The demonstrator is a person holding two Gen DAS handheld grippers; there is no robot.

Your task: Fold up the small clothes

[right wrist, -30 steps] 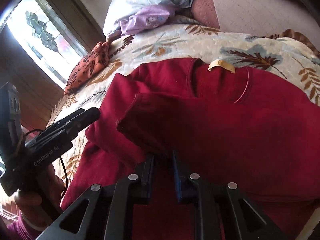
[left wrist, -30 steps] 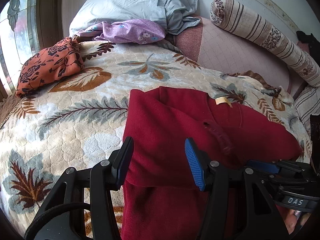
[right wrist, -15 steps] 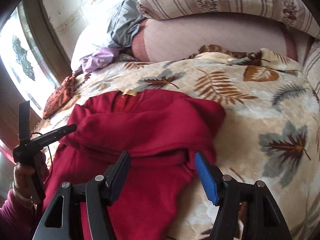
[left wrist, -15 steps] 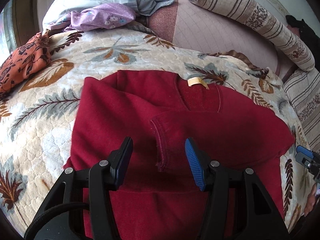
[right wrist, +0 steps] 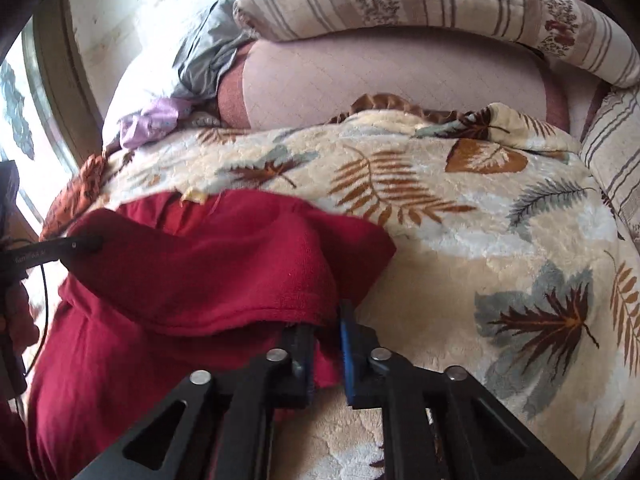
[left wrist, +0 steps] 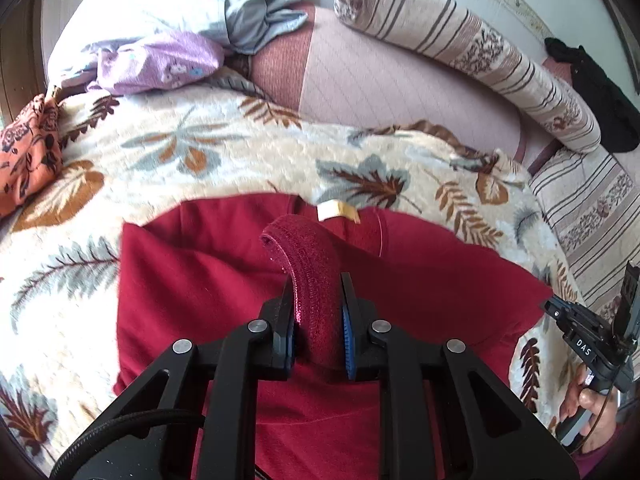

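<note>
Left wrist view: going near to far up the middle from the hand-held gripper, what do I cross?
Left hand-held gripper shut on the red garment's sleeve cuff → red garment → its tan neck label → leaf-print blanket → pink mattress → striped bolster.

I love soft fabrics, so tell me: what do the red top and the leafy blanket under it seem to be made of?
Red top: looks like a matte knit, perhaps cotton fleece; the cuff shows fuzzy ribbing.
Leafy blanket: seems a plush synthetic fleece; its pile is nubbly with a slight sheen. Neither can be confirmed by sight.
</note>
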